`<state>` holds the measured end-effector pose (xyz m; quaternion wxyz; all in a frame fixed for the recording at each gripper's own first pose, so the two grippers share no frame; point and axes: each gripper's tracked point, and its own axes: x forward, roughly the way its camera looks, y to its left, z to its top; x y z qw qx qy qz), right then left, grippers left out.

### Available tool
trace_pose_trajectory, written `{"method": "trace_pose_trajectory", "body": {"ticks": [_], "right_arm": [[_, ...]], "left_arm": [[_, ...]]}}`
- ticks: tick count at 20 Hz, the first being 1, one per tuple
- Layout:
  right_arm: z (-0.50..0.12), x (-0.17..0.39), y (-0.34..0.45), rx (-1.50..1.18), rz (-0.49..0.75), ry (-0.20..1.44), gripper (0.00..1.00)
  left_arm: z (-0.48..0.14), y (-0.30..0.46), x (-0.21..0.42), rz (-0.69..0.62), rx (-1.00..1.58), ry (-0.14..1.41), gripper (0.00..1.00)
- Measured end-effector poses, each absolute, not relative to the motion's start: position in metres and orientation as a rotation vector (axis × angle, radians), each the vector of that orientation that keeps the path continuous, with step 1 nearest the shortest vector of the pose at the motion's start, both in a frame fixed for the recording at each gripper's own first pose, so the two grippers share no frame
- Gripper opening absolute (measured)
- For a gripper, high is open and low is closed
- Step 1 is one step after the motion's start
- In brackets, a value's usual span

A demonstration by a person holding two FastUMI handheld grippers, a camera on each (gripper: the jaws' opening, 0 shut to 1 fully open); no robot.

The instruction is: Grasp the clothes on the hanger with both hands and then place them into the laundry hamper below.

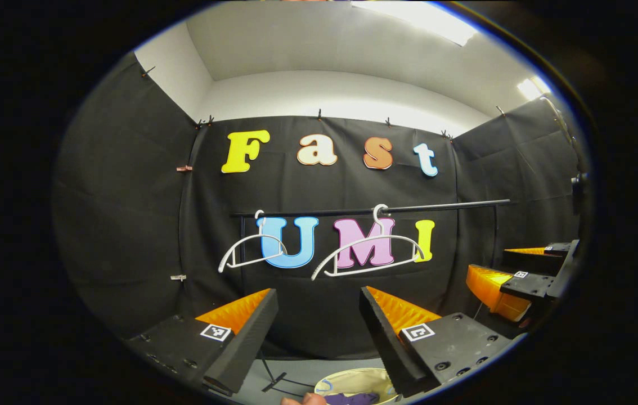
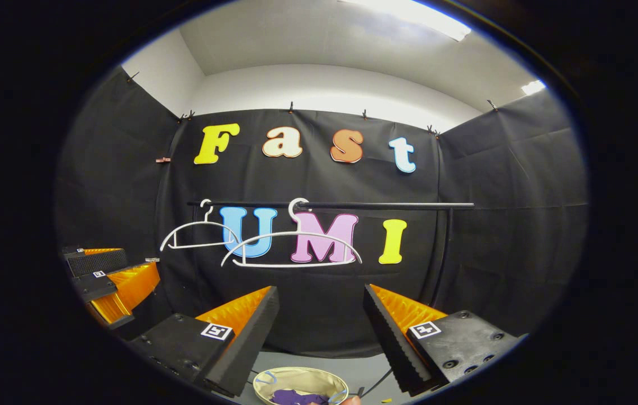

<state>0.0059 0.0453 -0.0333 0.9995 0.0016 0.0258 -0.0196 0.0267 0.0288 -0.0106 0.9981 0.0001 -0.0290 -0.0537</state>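
Two white hangers hang bare on the black rail (image 1: pixel 364 211) in front of me, one small hanger (image 1: pixel 251 253) toward the rail's left end and a larger hanger (image 1: pixel 367 253) near its middle. In the left gripper view my left gripper (image 1: pixel 318 332) has its fingers spread wide apart with nothing between them, and it points at the rail and the black cloth wall behind. In that view the right gripper (image 1: pixel 513 281) sits off to the right side, farther away, and its fingers are apart as well.

From the right gripper view I see the same rail (image 2: pixel 330 205), the small hanger (image 2: pixel 195 233) and the larger hanger (image 2: pixel 291 247), both bare. My right gripper (image 2: pixel 320 332) is released too, fingers wide and holding nothing. The left gripper (image 2: pixel 108 278) shows at the left edge of that view, level with the hangers.

Below, on the grey floor, the laundry hamper (image 2: pixel 296 378) stands with its pale round rim open toward me. The purple clothes (image 2: pixel 296 397) lie inside it, bunched at the bottom. In the left gripper view I see the hamper (image 1: pixel 353 377) between my fingers and the purple clothes (image 1: pixel 353 398) in it, with a fingertip of a hand (image 1: pixel 305 399) just at the lower edge beside the rim.
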Motion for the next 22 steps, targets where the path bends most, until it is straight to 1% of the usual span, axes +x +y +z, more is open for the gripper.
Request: {"method": "trace_pose_trajectory", "body": {"ticks": [22], "right_arm": [[-0.0326, 0.0050, 0.0470, 0.005, -0.025, 0.055, 0.98]], "left_arm": [[-0.0099, 0.0307, 0.0242, -0.100, -0.015, -0.061, 0.94]]}}
